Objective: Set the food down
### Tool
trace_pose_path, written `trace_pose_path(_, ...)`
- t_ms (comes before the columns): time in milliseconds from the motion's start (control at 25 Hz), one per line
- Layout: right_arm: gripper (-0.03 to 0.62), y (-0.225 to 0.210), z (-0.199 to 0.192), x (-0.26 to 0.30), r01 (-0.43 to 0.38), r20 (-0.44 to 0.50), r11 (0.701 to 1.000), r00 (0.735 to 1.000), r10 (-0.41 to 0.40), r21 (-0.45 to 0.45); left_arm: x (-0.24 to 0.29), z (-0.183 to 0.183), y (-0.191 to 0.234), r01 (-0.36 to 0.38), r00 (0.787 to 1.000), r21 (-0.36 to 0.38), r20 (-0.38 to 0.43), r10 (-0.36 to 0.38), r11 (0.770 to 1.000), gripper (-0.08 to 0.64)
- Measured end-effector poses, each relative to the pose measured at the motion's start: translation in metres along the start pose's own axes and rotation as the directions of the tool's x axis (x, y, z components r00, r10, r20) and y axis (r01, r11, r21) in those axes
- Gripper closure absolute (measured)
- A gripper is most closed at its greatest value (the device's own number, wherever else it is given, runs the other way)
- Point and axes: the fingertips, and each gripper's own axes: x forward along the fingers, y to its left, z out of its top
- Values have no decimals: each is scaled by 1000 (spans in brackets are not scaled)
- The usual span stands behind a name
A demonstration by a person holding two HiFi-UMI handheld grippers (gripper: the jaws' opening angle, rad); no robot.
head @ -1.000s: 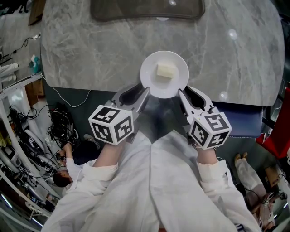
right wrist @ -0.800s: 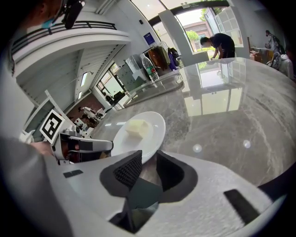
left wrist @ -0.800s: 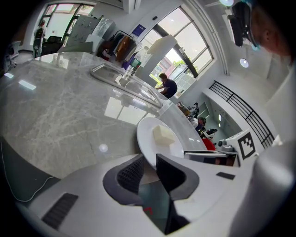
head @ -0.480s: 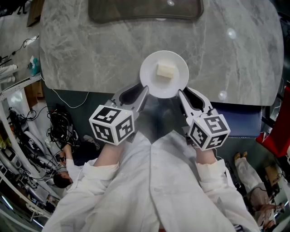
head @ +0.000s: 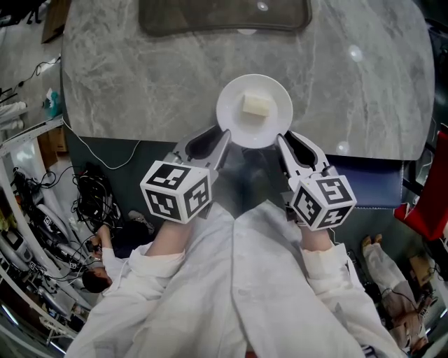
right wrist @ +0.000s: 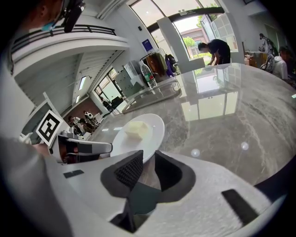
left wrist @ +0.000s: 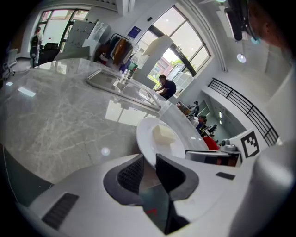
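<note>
A white plate point(head: 238, 119) carries a pale yellow block of food point(head: 256, 105). It hangs at the near edge of the grey marble table point(head: 140, 77), partly over the edge; whether it touches the top is unclear. My left gripper point(head: 223, 141) is shut on the plate's near-left rim and my right gripper point(head: 280, 142) on its near-right rim. In the left gripper view the plate point(left wrist: 149, 141) and food point(left wrist: 163, 135) sit just beyond the jaws of my left gripper point(left wrist: 149, 167). In the right gripper view the plate point(right wrist: 152, 127) with food point(right wrist: 136, 129) enters my right gripper point(right wrist: 148, 167).
A dark recessed basin point(head: 224, 15) lies at the table's far side. Cables point(head: 91, 196) clutter the floor on the left, and a blue seat point(head: 378, 185) stands to the right. People sit or stand far behind the table point(right wrist: 217, 51).
Both grippers and the plate have crept slightly farther over the table; the grip on the rim is the same.
</note>
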Motion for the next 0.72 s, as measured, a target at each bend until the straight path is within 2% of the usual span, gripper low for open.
trace_pose_path(240, 520, 8, 18, -14, 2, 35, 1000, 999, -1, -14, -13, 18, -11, 25, 999, 14, 44, -26, 1000, 474)
trace_pose_path(720, 522, 32, 53, -26, 26, 153, 999, 988, -20, -32, -42, 56, -19, 64, 992, 111, 104, -75, 992, 476)
